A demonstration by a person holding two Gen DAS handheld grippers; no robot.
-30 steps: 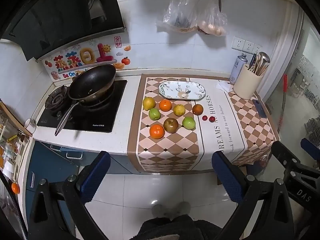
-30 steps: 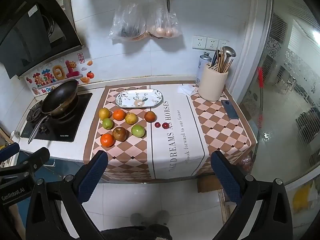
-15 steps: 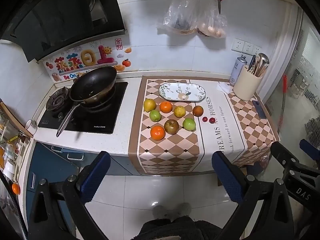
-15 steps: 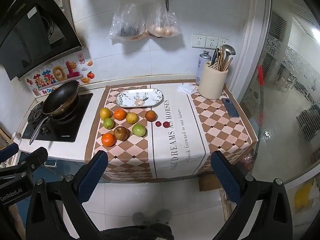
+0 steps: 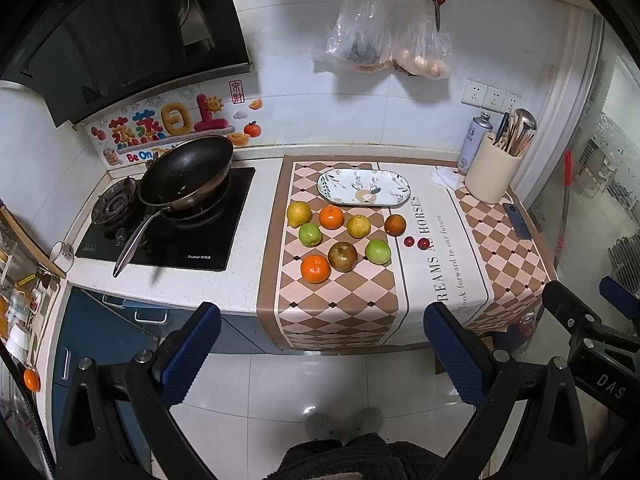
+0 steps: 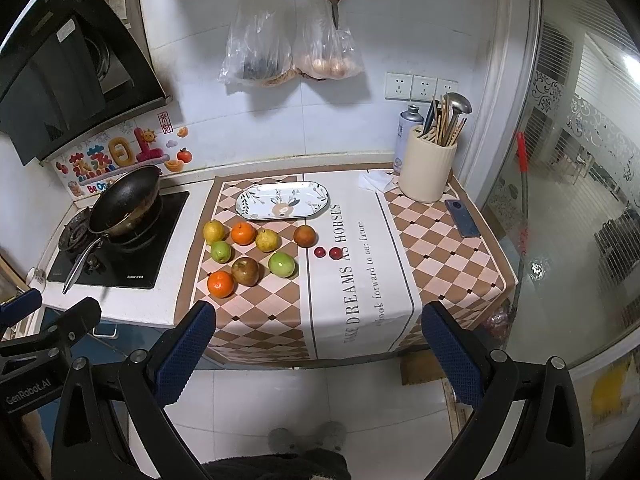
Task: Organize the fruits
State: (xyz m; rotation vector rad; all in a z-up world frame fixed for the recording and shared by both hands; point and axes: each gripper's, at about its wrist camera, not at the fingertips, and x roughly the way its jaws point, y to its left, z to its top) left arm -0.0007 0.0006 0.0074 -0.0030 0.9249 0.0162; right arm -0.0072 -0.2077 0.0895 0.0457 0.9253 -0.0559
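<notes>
Several fruits lie on the checked cloth (image 5: 340,304): an orange (image 5: 315,269), a brown apple (image 5: 342,256), a green apple (image 5: 377,251), yellow pears (image 5: 299,213) and two small red fruits (image 5: 408,241). An oval patterned plate (image 5: 363,187) sits empty behind them. My left gripper (image 5: 320,344) hangs open over the floor, in front of the counter and well short of the fruit. My right gripper (image 6: 316,342) is likewise open and empty, with the orange (image 6: 220,284) and plate (image 6: 282,201) far ahead of it.
A black wok (image 5: 186,176) rests on the cooktop at left. A cream utensil holder (image 5: 493,176), a spray can (image 5: 474,142) and a phone (image 5: 517,220) occupy the counter's right end. Plastic bags (image 5: 384,48) hang on the wall. White floor tiles lie below.
Both grippers have drifted slightly closer to the counter, so the fruits sit a little lower in each view. Nothing on the counter has moved.
</notes>
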